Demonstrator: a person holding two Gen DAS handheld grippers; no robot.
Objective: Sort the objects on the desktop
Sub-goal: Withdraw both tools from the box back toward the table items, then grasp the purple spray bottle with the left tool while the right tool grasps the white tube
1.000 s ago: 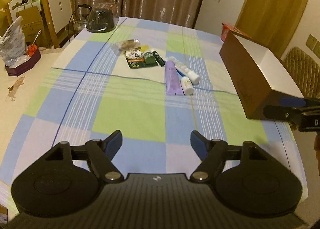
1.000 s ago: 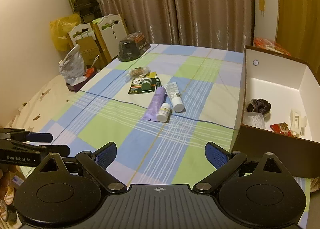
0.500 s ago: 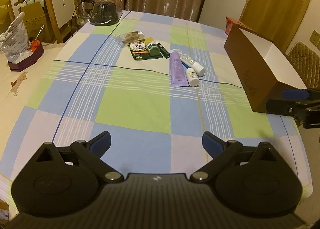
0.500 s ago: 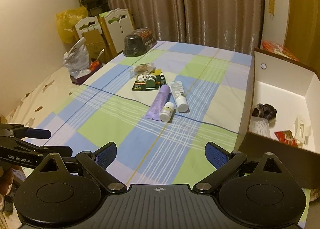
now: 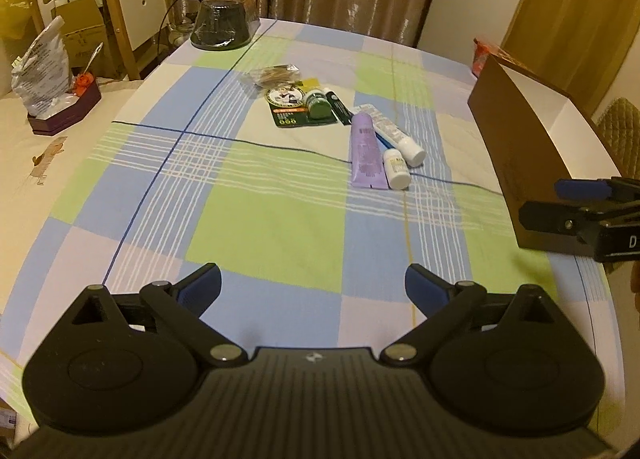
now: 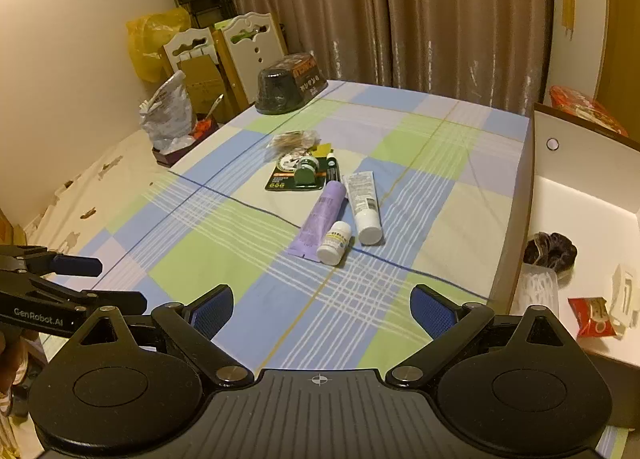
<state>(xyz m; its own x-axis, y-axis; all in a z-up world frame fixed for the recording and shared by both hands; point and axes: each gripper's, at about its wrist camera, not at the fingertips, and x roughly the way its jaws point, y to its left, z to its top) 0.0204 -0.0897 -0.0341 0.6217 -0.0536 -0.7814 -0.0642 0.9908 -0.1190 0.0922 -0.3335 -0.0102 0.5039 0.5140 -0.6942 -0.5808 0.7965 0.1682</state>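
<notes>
Brown cardboard box with white lining cut off at right edge, its contents hidden in left view, print on small white bottle unreadable, blue pen mostly hidden under tubes

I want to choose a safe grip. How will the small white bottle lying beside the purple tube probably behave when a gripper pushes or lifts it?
The small white bottle lies on its side against the purple tube, so a push would probably roll it. It looks rigid and likely light. Its smooth plastic may slip.
</notes>
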